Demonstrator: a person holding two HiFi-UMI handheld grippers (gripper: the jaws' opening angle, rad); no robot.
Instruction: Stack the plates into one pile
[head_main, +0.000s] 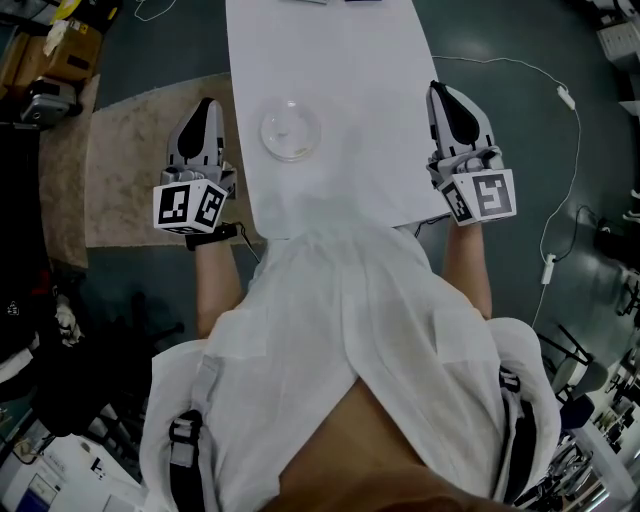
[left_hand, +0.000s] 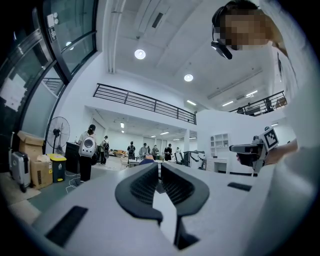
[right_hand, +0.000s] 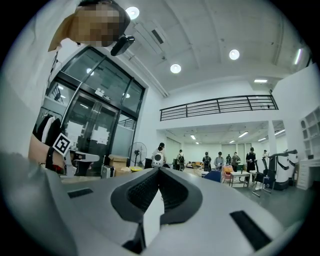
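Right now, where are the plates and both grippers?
plates (head_main: 291, 130): head view, centre of the clear round.
left gripper (head_main: 207, 106): head view, tips of its jaws.
right gripper (head_main: 438, 92): head view, tips of its jaws.

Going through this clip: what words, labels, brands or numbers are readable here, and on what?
No text here reads clearly.
Left marker cube and right marker cube: black-and-white square patterns only, no words.
Sheets on the glass doors: too blurred to read.
Notice on the upper window: too small to read.
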